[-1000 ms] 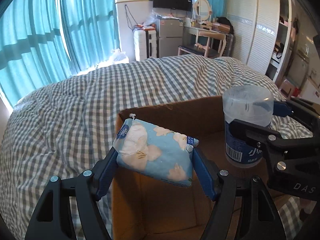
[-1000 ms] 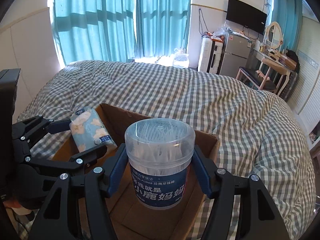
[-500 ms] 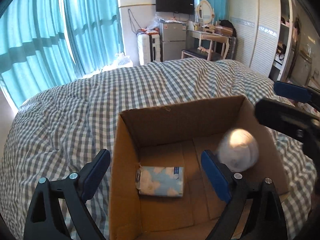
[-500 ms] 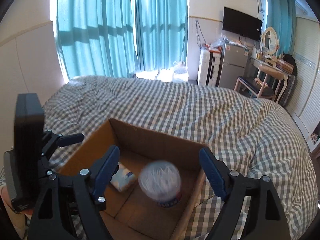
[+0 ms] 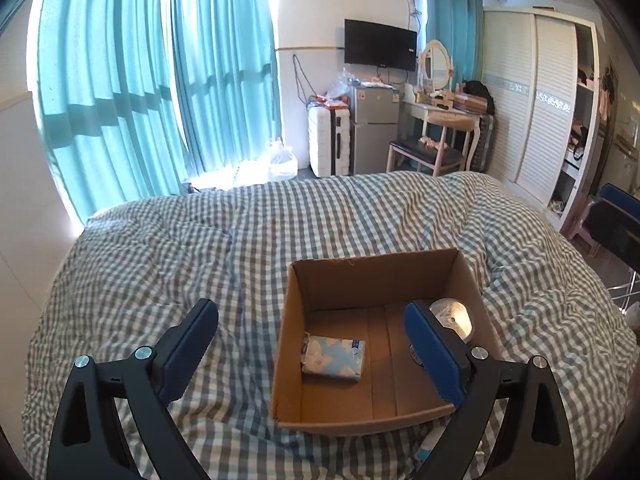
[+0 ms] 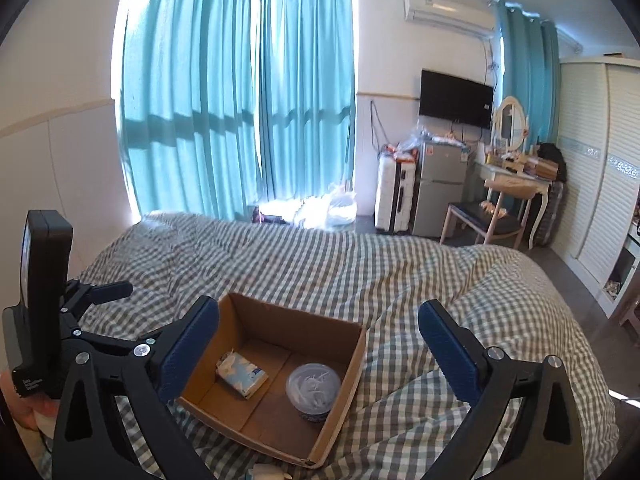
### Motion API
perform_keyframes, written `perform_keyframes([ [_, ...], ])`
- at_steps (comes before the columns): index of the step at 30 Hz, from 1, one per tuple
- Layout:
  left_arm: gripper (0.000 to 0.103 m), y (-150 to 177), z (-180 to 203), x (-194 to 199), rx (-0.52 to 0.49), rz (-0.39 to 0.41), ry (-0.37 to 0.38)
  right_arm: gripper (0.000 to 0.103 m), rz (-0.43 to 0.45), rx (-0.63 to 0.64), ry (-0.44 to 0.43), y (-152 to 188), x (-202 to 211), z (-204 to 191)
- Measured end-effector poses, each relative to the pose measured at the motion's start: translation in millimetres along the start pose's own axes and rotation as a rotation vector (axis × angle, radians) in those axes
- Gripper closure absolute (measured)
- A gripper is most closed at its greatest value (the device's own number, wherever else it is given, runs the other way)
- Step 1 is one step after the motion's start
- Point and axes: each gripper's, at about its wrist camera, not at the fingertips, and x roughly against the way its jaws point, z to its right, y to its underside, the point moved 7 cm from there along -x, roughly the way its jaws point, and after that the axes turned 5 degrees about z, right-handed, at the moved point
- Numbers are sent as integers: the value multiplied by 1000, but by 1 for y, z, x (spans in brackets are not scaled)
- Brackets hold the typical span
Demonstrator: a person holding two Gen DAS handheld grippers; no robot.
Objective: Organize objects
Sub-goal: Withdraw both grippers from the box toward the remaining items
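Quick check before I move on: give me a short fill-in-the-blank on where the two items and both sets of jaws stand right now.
1. The tissue pack lies inside the ____.
2. The clear-lidded jar stands ____ in the box, apart from the tissue pack.
3. The left gripper and right gripper both have their jaws ____ and hold nothing.
4. The box sits on a ____ blanket.

Missing words: cardboard box; upright; open; checkered

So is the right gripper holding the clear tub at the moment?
No. The right gripper is open and empty, and the clear tub stands inside the cardboard box beside the tissue pack.
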Motion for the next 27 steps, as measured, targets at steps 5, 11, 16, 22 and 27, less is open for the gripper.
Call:
perform_keyframes([
  [5, 3, -2, -10, 41, 27, 31, -46, 2, -8, 113, -51, 9, 36, -22],
  [11, 1, 19, -17, 76, 48, 30, -81, 2, -57, 90, -114, 39, 68, -37],
  [16, 1, 63, -14, 90, 54, -9, -96, 2, -109, 84, -85, 75, 85, -38],
  [22, 1, 128, -2, 88, 41, -82, -121, 2, -152, 88, -83, 121, 94, -45],
  [27, 1, 173, -1, 85, 51, -150, -136, 2, -254, 99, -155, 175, 90, -75],
])
